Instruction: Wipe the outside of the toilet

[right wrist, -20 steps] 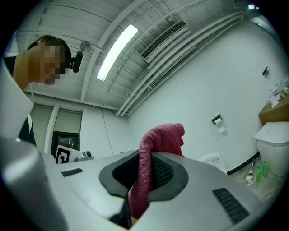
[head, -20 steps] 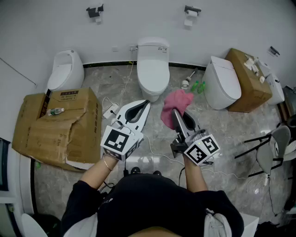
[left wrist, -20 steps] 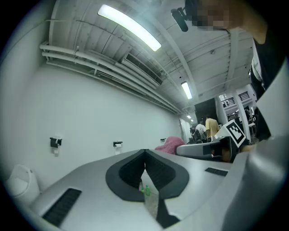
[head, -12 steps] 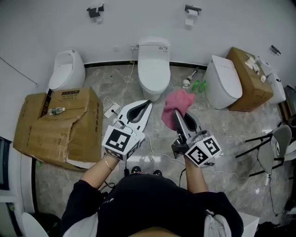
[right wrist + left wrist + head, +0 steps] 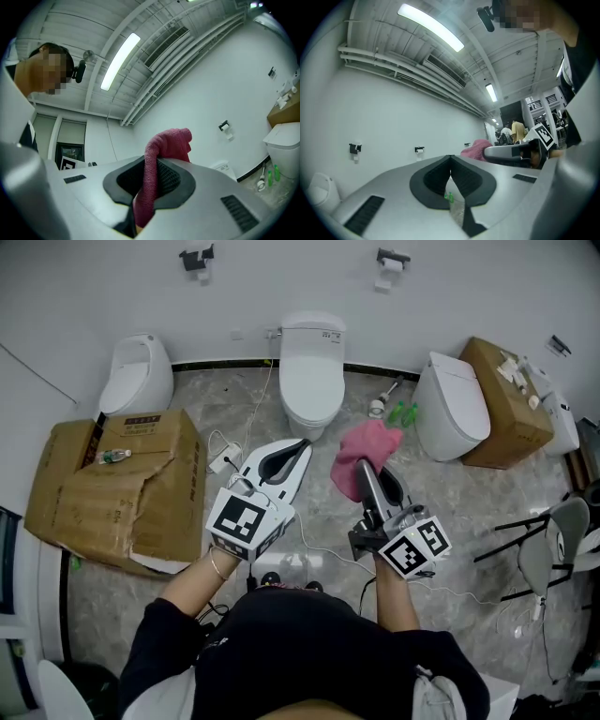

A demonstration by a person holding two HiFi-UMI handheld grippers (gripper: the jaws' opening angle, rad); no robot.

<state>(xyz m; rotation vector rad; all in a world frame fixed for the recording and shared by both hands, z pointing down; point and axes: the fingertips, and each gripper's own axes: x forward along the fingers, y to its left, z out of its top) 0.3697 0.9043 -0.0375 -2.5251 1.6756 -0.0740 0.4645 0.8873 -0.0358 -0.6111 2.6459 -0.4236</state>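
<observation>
The white toilet [image 5: 311,371] stands against the far wall with its lid down. My right gripper [image 5: 360,468] is shut on a pink cloth [image 5: 364,452], which hangs in the air a short way in front of the toilet's right side. In the right gripper view the cloth [image 5: 169,142] runs up between the jaws and folds over the top of them. My left gripper [image 5: 301,445] hovers beside it, just in front of the bowl, apart from it. Its jaws meet at the tips [image 5: 450,157] with nothing held.
A torn cardboard box [image 5: 117,488] lies at the left, with a second white fixture [image 5: 136,379] behind it. Another toilet [image 5: 452,407] and a box [image 5: 502,399] stand at the right. A green bottle [image 5: 403,413] and cables [image 5: 230,454] lie on the marble floor.
Both grippers and the cloth have edged slightly forward toward the toilet. Neither grip has changed.
</observation>
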